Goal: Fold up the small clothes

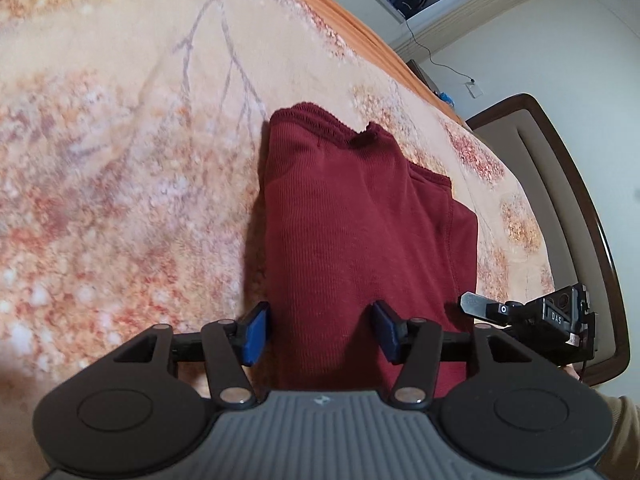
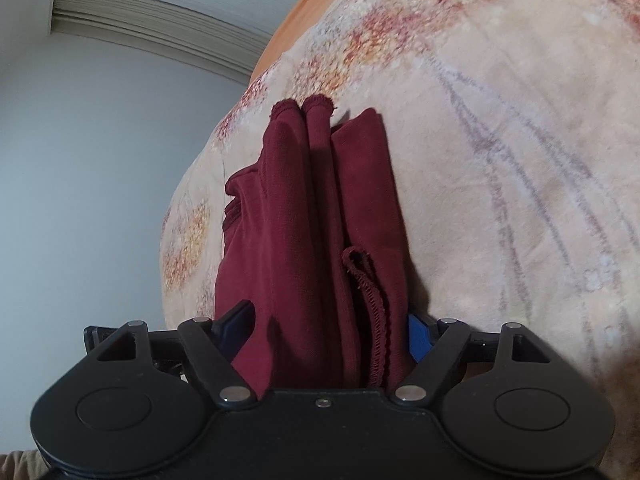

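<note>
1. Your left tongs (image 1: 320,334) point forward and downward over the near end of a dark red garment (image 1: 360,232). The two blue pads (image 1: 256,334) stand apart, one at the garment's left edge and one over its right part. The cloth lies flat between them, and neither pad appears to press on it, so they grip nothing.

2. Your right tongs (image 2: 324,332) also tilt down toward the bed. Their jaws stand wide, with the folded layers of the garment (image 2: 312,220) filling the gap between them. The right blue pad (image 2: 418,338) shows just past the cloth's edge; the left pad is dark and partly behind the fabric. Whether either pad touches the cloth is hard to tell, but they do not seem to pinch it.

3. The garment lies folded into a long narrow stack on a bed blanket (image 1: 120,160) printed with orange and pink blossoms and grey branches. From the right wrist view you see several layers side by side, with a stitched hem (image 2: 372,300) curling near the tongs.

4. No containers are in sight.

5. The garment's near end is hidden under both tongs' bodies. In the left view, your right tongs (image 1: 532,316) show only partly at the right edge, beside a padded headboard (image 1: 560,184).
</note>
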### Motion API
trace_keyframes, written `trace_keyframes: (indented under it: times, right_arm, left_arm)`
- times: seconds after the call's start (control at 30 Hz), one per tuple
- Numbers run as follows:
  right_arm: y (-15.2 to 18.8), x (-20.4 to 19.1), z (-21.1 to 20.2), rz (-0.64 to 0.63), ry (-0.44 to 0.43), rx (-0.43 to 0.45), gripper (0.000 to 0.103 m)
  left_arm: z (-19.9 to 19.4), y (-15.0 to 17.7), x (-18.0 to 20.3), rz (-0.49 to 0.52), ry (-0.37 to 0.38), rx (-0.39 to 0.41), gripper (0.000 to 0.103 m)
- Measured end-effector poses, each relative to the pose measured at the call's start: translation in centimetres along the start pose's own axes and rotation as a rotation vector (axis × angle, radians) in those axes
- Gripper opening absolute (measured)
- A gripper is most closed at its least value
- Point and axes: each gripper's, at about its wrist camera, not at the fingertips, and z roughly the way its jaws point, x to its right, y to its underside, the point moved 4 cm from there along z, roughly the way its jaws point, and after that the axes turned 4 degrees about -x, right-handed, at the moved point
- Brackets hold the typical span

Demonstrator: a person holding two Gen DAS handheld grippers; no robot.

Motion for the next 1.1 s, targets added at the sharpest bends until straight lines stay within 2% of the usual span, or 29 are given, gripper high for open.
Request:
trace_keyframes:
  times: [0.47, 0.57, 0.63, 0.73, 0.9, 1.0, 1.1]
  right_arm:
    - [-0.7, -0.4, 1.5, 0.018, -0.003, -0.001, 0.079]
    - [-0.7, -0.4, 1.3, 0.021, 0.004, 0.004, 0.071]
    - [-0.6, 0.0, 0.9, 0.037, 0.007, 0.01, 0.053]
    - [-0.4, 0.3, 0.3, 0.04, 0.008, 0.022, 0.04]
    - [-0.2, -1.1, 0.4, -0.013, 0.065, 0.03, 0.033]
    - [-0.2, -1.6, 0.1, -0.009, 0.071, 0.038, 0.03]
    - [0.0, -3.2, -0.6, -0.034, 0.052, 0.053, 0.029]
  left_arm:
    - [3.3, -1.0, 1.6, 0.034, -0.013, -0.048, 0.073]
    - [3.9, -1.1, 2.1, 0.043, -0.019, -0.049, 0.074]
    - [4.1, -1.1, 2.6, 0.069, -0.04, -0.046, 0.066]
    - [3.7, -1.0, 3.2, 0.088, -0.04, -0.037, 0.056]
    - [2.8, -1.0, 4.1, 0.096, -0.049, -0.007, 0.045]
    - [2.2, -1.0, 5.1, 0.128, -0.051, 0.01, 0.035]
    - [1.0, -0.9, 6.6, 0.159, -0.047, 0.035, 0.033]
